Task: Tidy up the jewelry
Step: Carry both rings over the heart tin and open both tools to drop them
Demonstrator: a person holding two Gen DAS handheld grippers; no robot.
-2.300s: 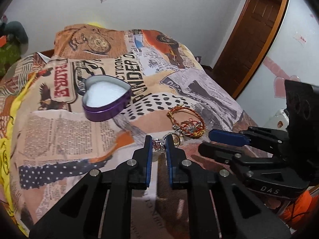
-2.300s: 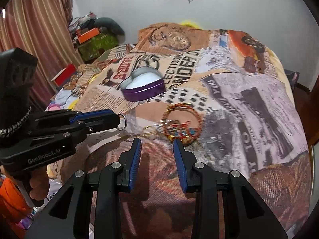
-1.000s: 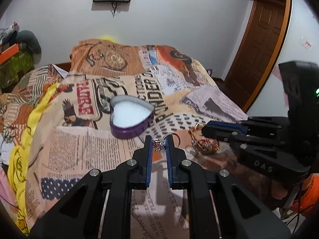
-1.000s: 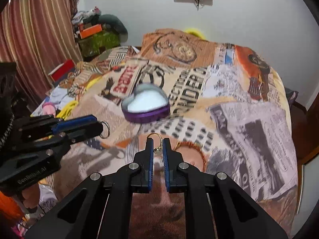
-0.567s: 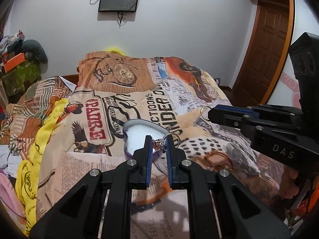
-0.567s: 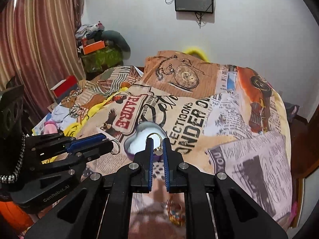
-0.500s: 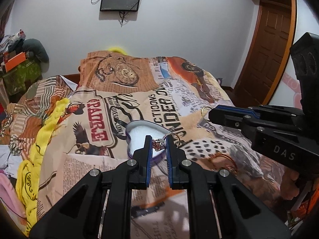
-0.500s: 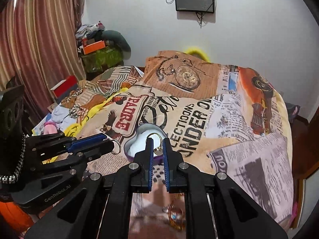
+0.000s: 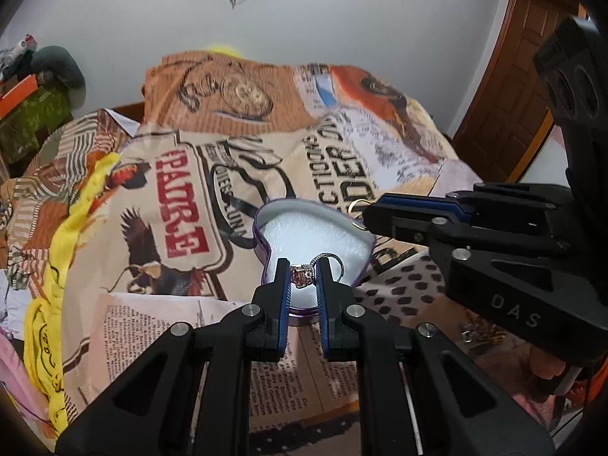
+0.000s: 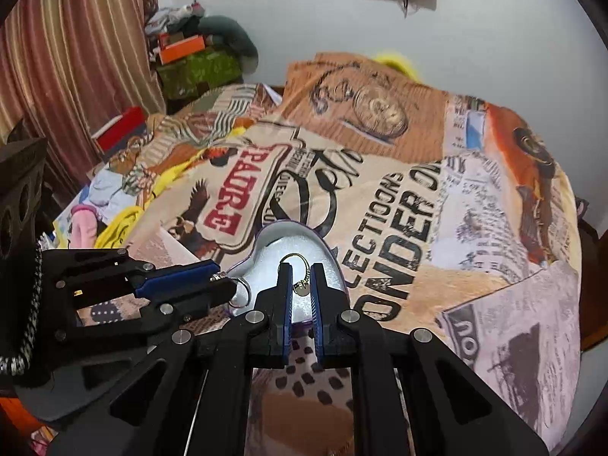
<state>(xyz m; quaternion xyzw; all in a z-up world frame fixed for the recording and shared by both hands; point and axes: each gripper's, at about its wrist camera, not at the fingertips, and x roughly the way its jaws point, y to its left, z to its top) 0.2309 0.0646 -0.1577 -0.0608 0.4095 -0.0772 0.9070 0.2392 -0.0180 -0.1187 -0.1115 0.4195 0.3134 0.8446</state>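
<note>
A purple heart-shaped tin (image 9: 304, 228) with white lining lies open on the printed bedspread. My left gripper (image 9: 302, 274) hangs over its near lobe, shut on a silver ring with a pink stone (image 9: 303, 276). From the right, my right gripper (image 9: 368, 216) reaches the tin's far right rim, shut on a thin gold ring (image 9: 357, 213). In the right wrist view the right gripper (image 10: 301, 275) holds the gold ring (image 10: 294, 260) above the tin's lining (image 10: 281, 243). The left gripper (image 10: 226, 285) sits at the tin's left edge with the silver ring (image 10: 243, 288).
Coloured bracelets (image 9: 478, 332) lie on the bedspread (image 9: 182, 197) near right, partly hidden under the right gripper. A yellow cloth (image 9: 45, 323) trails along the bed's left side. Boxes and clothes (image 10: 190, 57) are piled by the striped curtain (image 10: 76, 57); a wooden door (image 9: 524, 76) stands right.
Both grippers have moved forward and a little down, from the bracelets to the heart tin, each still shut on its ring. The tin now lies right under both sets of tips.
</note>
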